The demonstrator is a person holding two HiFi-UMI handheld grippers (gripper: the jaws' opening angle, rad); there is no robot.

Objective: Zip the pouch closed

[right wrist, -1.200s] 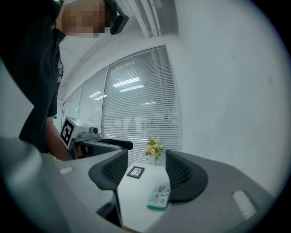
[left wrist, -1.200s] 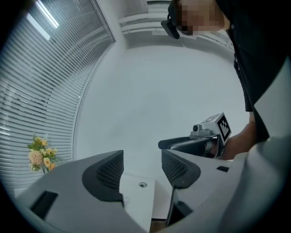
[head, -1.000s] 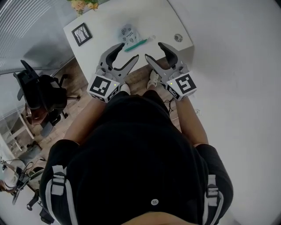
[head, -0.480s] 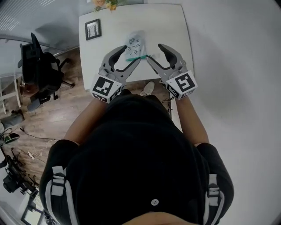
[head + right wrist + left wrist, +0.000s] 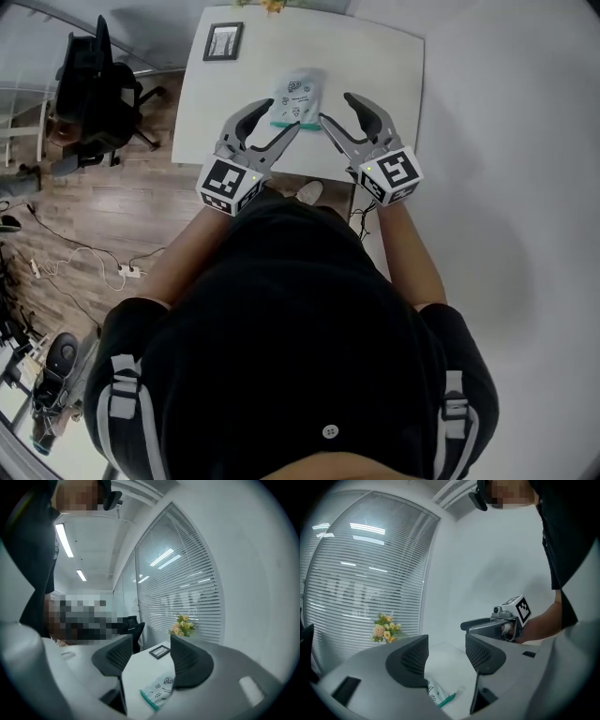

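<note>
Toward the near edge of the white table (image 5: 375, 75), about midway between its side edges, we see the pouch (image 5: 300, 92) lying flat. Its long axis runs away from us, and its green zip strip (image 5: 285, 121) crosses the near end. Both grippers hover at that end, angled inward. The left gripper (image 5: 281, 114) is over the strip's left part, and the right gripper (image 5: 335, 107) is just beside its right corner. The left jaws stand spread and have just been closing a little, with nothing between them; the right jaws stand spread and empty. We judge the left nearer, though its height above the table is unclear.
</note>
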